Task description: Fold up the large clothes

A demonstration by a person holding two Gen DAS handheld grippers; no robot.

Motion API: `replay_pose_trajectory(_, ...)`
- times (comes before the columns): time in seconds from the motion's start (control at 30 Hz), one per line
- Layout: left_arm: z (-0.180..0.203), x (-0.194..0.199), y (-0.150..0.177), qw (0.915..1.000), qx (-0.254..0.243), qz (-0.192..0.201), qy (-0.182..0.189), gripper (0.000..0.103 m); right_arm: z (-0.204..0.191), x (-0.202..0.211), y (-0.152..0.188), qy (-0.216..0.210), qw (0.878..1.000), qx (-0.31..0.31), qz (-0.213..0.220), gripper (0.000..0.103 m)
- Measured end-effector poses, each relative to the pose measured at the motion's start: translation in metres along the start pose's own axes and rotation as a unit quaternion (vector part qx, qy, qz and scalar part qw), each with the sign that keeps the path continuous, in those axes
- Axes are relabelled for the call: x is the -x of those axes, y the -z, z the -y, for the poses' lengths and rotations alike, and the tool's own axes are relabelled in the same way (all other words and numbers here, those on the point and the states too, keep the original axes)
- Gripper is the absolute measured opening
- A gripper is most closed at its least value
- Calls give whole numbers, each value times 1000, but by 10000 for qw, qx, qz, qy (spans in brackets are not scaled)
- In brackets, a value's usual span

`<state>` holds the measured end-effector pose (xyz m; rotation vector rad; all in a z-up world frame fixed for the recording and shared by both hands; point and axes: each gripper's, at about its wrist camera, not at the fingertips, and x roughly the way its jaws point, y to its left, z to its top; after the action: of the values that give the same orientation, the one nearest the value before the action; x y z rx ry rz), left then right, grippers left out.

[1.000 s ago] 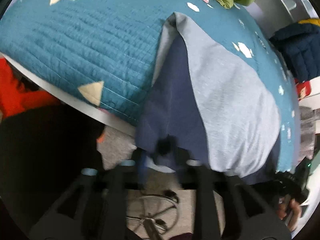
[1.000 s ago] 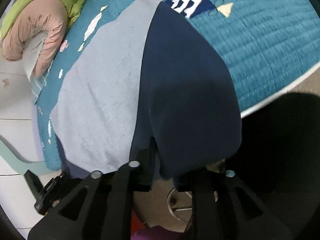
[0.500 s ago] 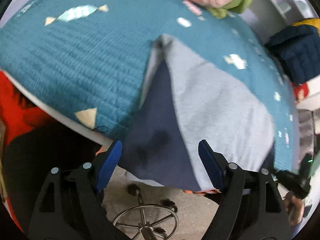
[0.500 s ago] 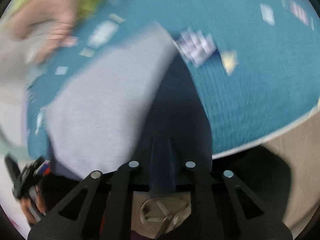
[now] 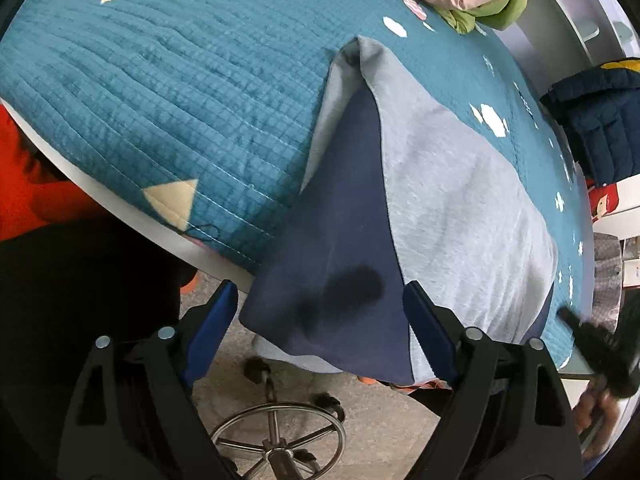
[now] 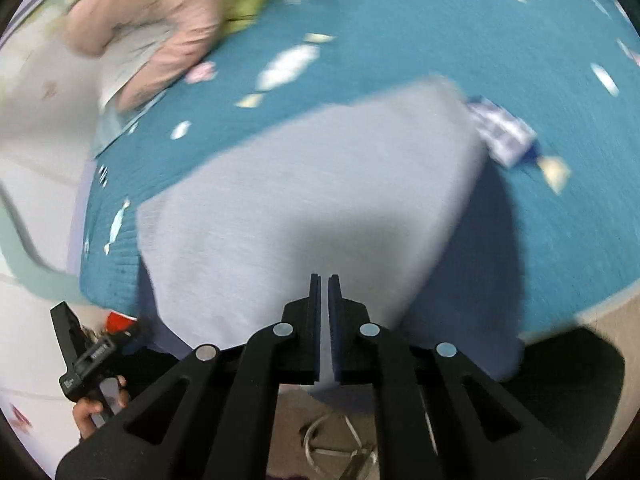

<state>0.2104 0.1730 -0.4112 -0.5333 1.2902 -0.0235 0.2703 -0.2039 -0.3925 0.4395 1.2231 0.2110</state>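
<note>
L gripper (image 5: 320, 324) is wide open w/ nothing between its fingers; R gripper (image 6: 324, 300) is nearly closed, a thin pale sliver in the gap, can't tell if it's pinching cloth. Grey/navy garment (image 5: 440, 200) lies on the teal quilt (image 5: 160, 100), near hem hanging over the edge. Imo square that hem first, regrip both corners, then fold away toward the pink bundle (image 6: 160, 20).

The garment (image 5: 460, 216) is looking like soft matt knit cloth, grey with navy panels. The quilt (image 5: 168, 92) is showing ribbed, stitched teal fabric. The left gripper (image 5: 320, 320) is looking like matt black plastic with blue pads (image 5: 210, 328).
</note>
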Motion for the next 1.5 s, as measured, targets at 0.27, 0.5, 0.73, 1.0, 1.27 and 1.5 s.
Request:
replay_pose_trajectory(0.27,-12,-15,0,9997,145,-125,-131,86,-46,-74,-52,60,9997,101,-202,3)
replay_pose_trajectory(0.5,-24,-26,2,9985,406,-329,145,88,-23,-123,-54,-47,9961,-528,-699,0)
replay_pose_trajectory(0.73,-32,-28,8,9970,572,-431,294,88,-21,-87,33,-83,9940,-410,-1014,0)
replay_pose_trajectory(1.0,-33,-34,13,9957,706,-519,290,89,-13,-90,43,-296,9955,-469,-773,0)
replay_pose_trajectory(1.27,-35,-40,17,9944,771,-584,436,85,-30,-76,61,-377,9978,-136,-525,7)
replay_pose_trajectory(1.5,-20,-35,16,9950,375,-569,724,43,-69,-64,85,-229,9965,778,-194,19)
